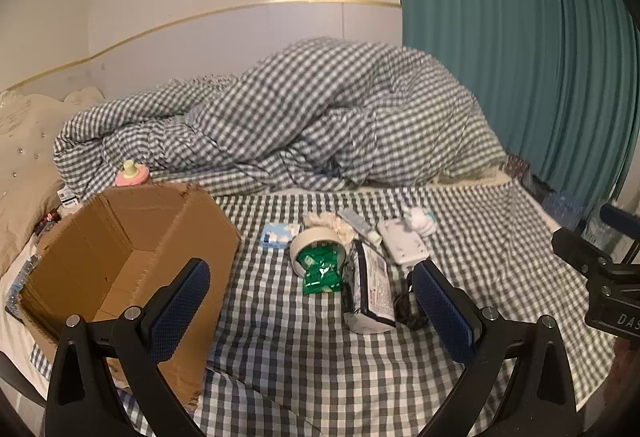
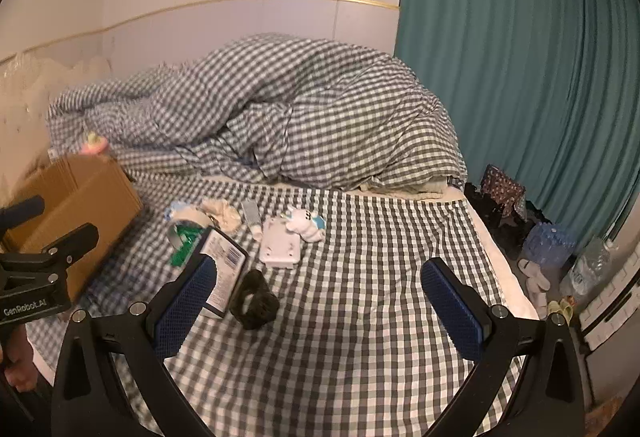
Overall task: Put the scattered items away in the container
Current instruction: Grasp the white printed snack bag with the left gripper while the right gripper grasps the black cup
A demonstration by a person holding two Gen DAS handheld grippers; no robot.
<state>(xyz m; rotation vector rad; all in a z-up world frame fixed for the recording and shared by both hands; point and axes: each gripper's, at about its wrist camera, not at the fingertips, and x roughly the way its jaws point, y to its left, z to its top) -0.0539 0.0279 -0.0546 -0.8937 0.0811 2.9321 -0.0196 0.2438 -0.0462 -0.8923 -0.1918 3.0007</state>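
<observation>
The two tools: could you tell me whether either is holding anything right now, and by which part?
Nothing is held. The left tool and the right tool both stand wide open above the checked bedsheet, with nothing touching their pads.

The cardboard box [image 2: 76,205] is cut by the right wrist view's left edge; package [image 1: 374,285] print is unreadable.

"GenRobot.AI" on left claw [image 2: 52,269]
</observation>
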